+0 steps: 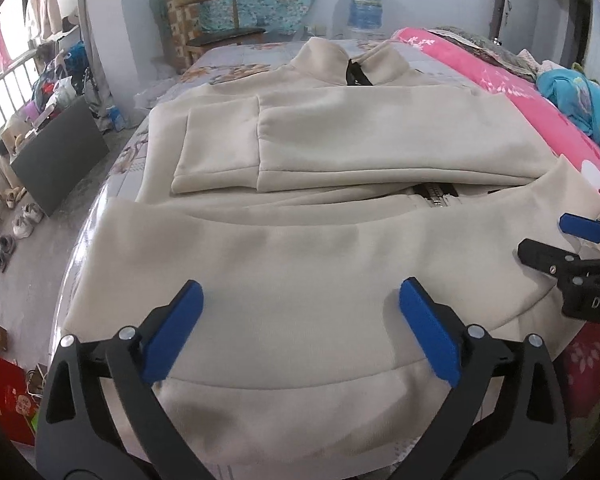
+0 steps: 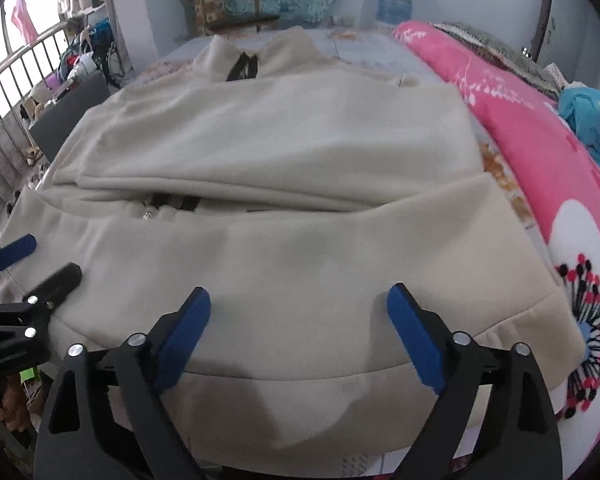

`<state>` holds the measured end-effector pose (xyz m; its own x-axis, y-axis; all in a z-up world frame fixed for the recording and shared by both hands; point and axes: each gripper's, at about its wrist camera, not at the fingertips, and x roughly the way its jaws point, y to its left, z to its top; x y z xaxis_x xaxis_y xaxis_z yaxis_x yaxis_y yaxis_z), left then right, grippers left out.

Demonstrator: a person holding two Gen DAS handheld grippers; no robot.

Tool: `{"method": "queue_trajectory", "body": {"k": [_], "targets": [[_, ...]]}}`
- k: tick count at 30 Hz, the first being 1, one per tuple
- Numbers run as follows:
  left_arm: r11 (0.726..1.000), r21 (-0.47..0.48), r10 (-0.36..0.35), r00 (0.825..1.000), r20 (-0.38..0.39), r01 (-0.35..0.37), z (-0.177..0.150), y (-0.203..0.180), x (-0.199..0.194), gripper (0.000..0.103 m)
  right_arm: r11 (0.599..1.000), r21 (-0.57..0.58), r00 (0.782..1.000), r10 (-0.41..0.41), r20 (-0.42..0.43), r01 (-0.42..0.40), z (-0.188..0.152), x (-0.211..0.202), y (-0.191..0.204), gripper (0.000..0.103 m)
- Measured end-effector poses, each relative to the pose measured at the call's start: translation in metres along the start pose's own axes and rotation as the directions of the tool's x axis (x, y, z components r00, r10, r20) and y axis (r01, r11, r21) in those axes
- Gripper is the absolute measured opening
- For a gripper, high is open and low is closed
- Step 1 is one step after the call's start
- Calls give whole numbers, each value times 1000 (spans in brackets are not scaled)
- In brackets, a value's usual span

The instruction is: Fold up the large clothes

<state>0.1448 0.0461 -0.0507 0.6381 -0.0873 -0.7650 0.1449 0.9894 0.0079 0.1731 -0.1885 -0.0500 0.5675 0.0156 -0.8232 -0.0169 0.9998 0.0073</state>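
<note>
Beige jacket [image 1: 300,264] lay on the bed [image 1: 236,60], hem folded up over the sleeves, zipper [image 1: 434,196] showing. Left claw [image 1: 300,330] and right claw [image 2: 299,336] stood released above the near fold, holding nothing. A pink quilt [image 2: 540,168] lay beside it. "DAS" was readable on the right claw.

Your jacket's [image 1: 300,240] zipper [image 1: 434,196] mostly under the folded sleeves; right gripper [image 1: 556,244] cut off at the frame edge.

One beige jacket [image 1: 300,248] on bed; two grippers, left gripper [image 1: 300,322] and right gripper [image 2: 299,326], each with two blue pads; one pink quilt [image 2: 540,152]; one wooden chair [image 1: 208,20]
</note>
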Motion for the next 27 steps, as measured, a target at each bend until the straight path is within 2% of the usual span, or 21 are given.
{"method": "queue_trajectory", "body": {"k": [4,14,27], "targets": [[1000,-3,4,1000,10,-4,-2,0,-1,95,1000,6,1000,2,2,-2,-1,3,-1,97],[1000,-17,20,1000,0,-20,0,-2,-1,95,1000,12,1000,4,4,-4,-2,2,-1,97],[999,-29,28,998,-49,-30,4,-1,1,95,1000,12,1000,-9,-19,9,0,3,0,97]]}}
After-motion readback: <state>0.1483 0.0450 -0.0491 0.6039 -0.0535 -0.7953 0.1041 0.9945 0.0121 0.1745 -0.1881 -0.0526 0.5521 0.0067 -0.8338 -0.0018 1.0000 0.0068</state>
